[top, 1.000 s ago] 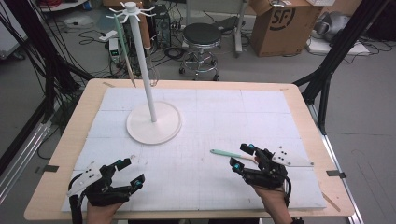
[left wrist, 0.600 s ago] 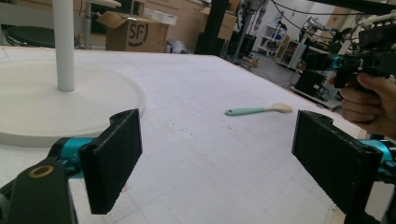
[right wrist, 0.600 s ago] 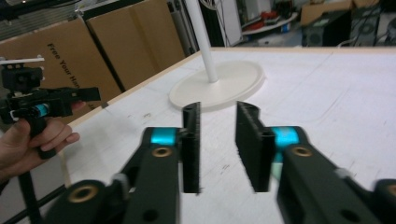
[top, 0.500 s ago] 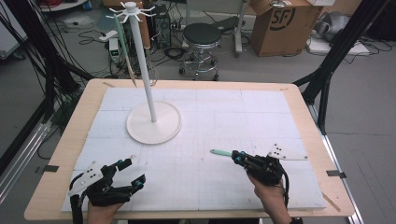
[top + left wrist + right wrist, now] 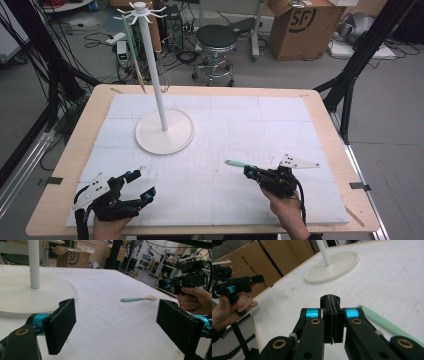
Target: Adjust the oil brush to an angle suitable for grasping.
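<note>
A mint-green spatula [image 5: 234, 163] [image 5: 135, 299] lies flat on the white mat, handle toward the white rack stand [image 5: 165, 131]. My right gripper [image 5: 247, 171] [image 5: 332, 300] is shut, pads pressed together with nothing between them. Its tips sit just beside the spatula handle [image 5: 387, 325], which runs under its right link. My left gripper [image 5: 143, 184] [image 5: 117, 325] rests near the front left corner of the mat, jaws wide open and empty. From there the right gripper [image 5: 162, 283] is seen hovering just behind the spatula's cream head.
The stand's pole [image 5: 152, 65] carries a hanging wooden-bladed utensil [image 5: 132, 50] and a whisk [image 5: 163, 75]. The white mat [image 5: 240, 120] covers most of the wooden table. A stool [image 5: 215, 37] and a cardboard box [image 5: 300, 25] stand on the floor beyond.
The right gripper's jaws went from wide open to shut, and the hand sank and slid left toward the spatula handle. The left gripper and the spatula stayed put.
</note>
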`<state>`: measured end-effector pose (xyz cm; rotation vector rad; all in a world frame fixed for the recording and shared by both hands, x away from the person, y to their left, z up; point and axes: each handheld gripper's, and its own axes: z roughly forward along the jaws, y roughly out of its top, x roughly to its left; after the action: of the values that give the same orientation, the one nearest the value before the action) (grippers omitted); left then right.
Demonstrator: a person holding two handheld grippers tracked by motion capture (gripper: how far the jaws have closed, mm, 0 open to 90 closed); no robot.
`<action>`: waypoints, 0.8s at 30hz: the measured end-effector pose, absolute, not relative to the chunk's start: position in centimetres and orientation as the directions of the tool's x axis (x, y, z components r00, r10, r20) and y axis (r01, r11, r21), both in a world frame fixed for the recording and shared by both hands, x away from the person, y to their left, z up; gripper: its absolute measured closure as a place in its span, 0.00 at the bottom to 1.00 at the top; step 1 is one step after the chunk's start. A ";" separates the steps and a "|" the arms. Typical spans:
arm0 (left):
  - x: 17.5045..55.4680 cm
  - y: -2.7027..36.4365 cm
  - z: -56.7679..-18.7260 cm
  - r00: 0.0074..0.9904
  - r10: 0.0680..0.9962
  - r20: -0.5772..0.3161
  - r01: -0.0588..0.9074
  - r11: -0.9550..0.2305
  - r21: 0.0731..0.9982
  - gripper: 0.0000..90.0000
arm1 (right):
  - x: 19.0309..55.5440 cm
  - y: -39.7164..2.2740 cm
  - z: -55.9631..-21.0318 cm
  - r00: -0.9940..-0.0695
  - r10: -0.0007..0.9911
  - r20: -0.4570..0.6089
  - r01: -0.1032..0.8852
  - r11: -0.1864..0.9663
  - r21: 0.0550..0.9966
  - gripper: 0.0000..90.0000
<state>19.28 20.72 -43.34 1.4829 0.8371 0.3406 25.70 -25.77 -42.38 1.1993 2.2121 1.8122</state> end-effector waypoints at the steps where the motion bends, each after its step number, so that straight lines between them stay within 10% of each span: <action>1: 19.3 20.7 -43.4 0.684 0.672 -0.282 0.288 0.106 0.952 0.19 | 25.8 -25.7 -42.5 -0.697 0.577 0.427 0.539 0.027 0.842 1.00; 24: 19.3 20.8 -43.3 0.682 0.673 -0.285 0.286 0.113 0.952 0.18 | 30.3 -23.7 -45.3 -0.597 0.677 0.430 0.729 0.235 0.643 1.00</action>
<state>19.30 20.80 -43.33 1.4754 0.8402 0.3400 30.33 -23.66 -45.31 1.4344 2.5153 1.3675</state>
